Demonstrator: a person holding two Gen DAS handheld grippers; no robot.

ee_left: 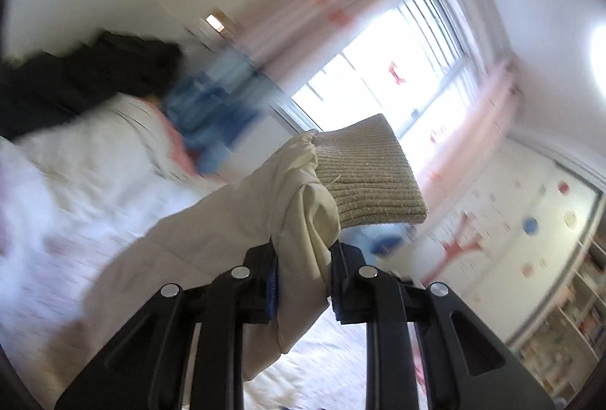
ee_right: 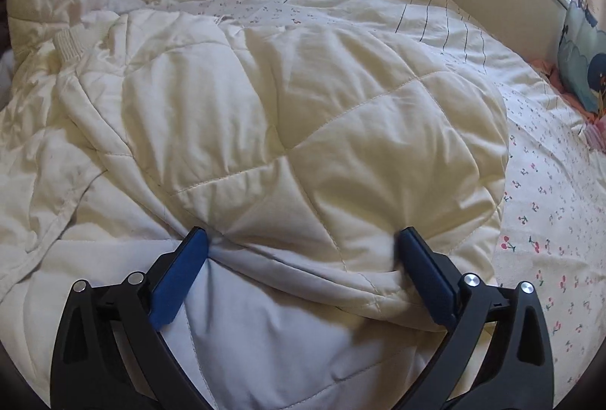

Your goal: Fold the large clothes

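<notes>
Left tool (ee_left: 303, 277) is clamped on the cream sleeve (ee_left: 295, 220) of the quilted jacket (ee_right: 295, 130). The fabric is bunched between the two pads just behind the ribbed knit cuff (ee_left: 369, 175). The sleeve's long axis runs from lower left of the tool, up through the jaws, and the cuff sticks out past the fingertips, pointing up and to the right toward the bright window (ee_left: 390, 69). The cuff is off the bed (ee_left: 57, 201), held in the air. The background in the left wrist view is motion-blurred. A dark garment (ee_left: 75, 80) and a blue pillow (ee_left: 216, 107) sit far left of the tool, on the bed.

Right tool (ee_right: 303, 251) is spread wide, with its blue pads (ee_right: 181, 273) apart, tilted down over the jacket body. Both fingertips press into the puffy quilted fabric, one at each side of a bulging fold. Whether they pinch it can't be told, as the jaws look open.

The jacket lies spread on the bed right ahead of the right tool, with its bulk running left to right across the view. A second ribbed cuff (ee_right: 70, 44) lies far left ahead of the tool, flat on the jacket. The cherry-print bedsheet (ee_right: 549, 205) shows to the right of the tool. A cartoon-print cushion (ee_right: 583, 69) sits far right by the window sill.
</notes>
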